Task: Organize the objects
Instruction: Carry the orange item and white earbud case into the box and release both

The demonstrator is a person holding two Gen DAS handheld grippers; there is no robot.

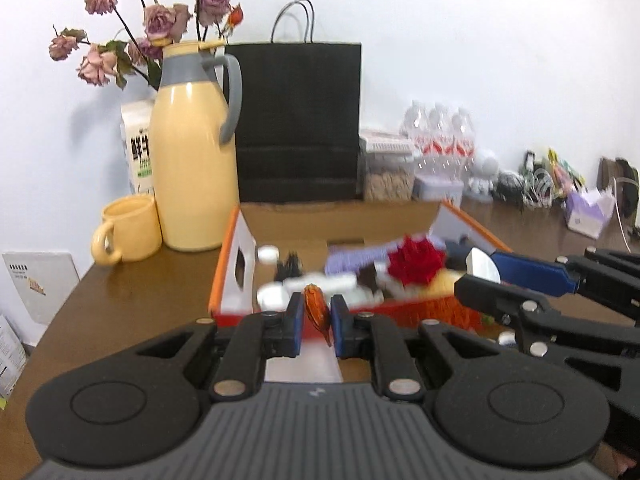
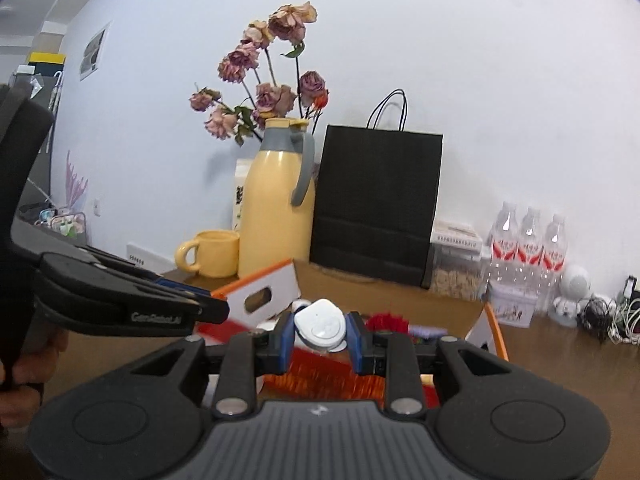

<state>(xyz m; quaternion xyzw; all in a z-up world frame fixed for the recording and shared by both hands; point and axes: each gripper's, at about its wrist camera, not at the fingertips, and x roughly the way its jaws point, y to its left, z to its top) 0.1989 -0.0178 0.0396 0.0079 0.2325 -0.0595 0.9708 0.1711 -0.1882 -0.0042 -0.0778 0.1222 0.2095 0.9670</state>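
My left gripper (image 1: 316, 314) is shut on a small orange-brown dried leaf-like piece (image 1: 317, 307), held above the near edge of an orange-rimmed cardboard box (image 1: 230, 256). The box holds a red flower (image 1: 414, 260), a purple brush (image 1: 356, 258), white caps and other small items. My right gripper (image 2: 320, 330) is shut on a white rounded case (image 2: 320, 326), held above the same box (image 2: 262, 286). It also shows in the left wrist view (image 1: 480, 270), at the box's right side.
A yellow jug (image 1: 192, 152) with dried roses, a yellow mug (image 1: 126, 234) and a milk carton (image 1: 138, 148) stand behind the box on the left. A black paper bag (image 1: 298, 120), water bottles (image 1: 440, 136), a food container and cables line the back wall on the brown table (image 1: 120, 292).
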